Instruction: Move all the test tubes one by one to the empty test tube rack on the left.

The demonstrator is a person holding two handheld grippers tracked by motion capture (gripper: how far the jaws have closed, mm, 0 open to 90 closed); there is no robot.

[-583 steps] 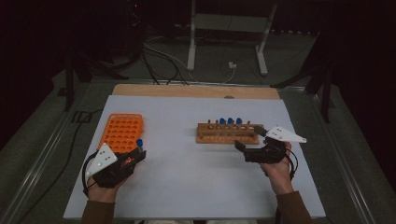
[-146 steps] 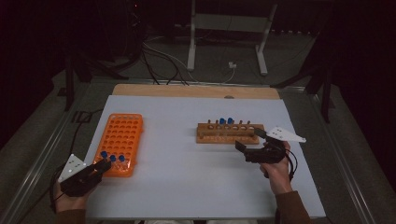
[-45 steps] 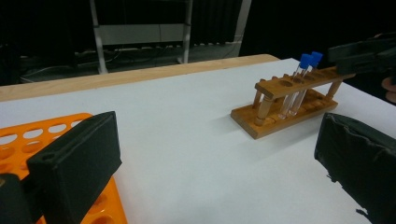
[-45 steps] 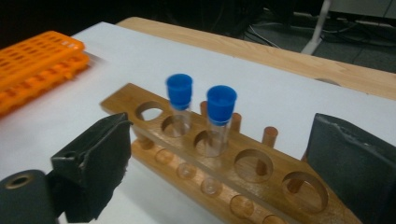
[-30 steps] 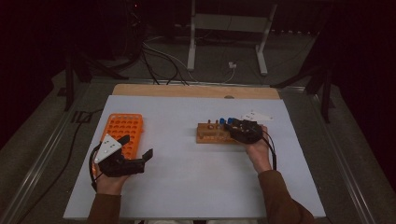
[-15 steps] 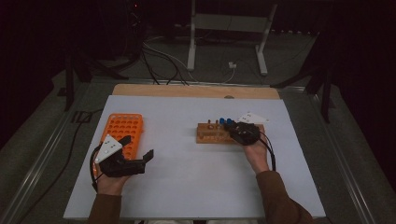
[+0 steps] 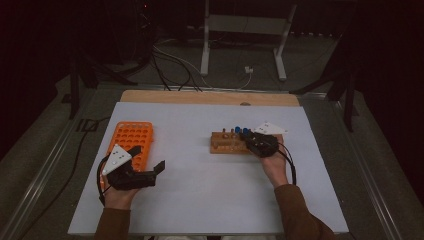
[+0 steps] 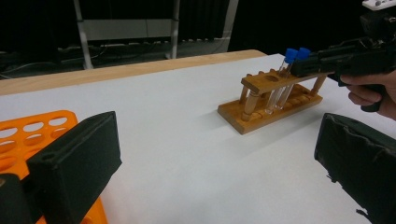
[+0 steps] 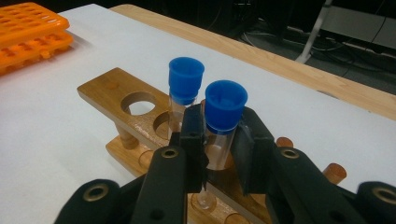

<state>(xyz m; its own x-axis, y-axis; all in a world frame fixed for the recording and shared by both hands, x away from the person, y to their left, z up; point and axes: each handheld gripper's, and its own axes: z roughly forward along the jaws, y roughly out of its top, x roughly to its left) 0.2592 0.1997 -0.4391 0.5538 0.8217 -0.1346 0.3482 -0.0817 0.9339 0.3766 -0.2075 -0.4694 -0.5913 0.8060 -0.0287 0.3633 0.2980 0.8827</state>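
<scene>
A white surface (image 7: 210,200) fills the middle of the high view, with a person's two forearms coming in from the bottom edge. At right of centre stands a wooden rack (image 7: 226,145) holding two clear tubes with blue caps. The right claw (image 7: 252,142) sits at the rack's right end. In the right gripper view, its two black jaws are pinching the nearer tube (image 9: 223,126), which stands upright in its hole at the centre of the frame; the jaws have just been closing onto it. The second tube (image 9: 184,93) stands just beside it, to the upper left, with empty holes further left along the rack (image 9: 116,93).

At lower left of the high view, the left claw (image 7: 147,162) lies low over the surface, jaws spread and holding nothing, just beside an orange rack (image 7: 131,140). In the left gripper view, the spread jaws frame the wooden rack (image 8: 261,105) at right of centre.
</scene>
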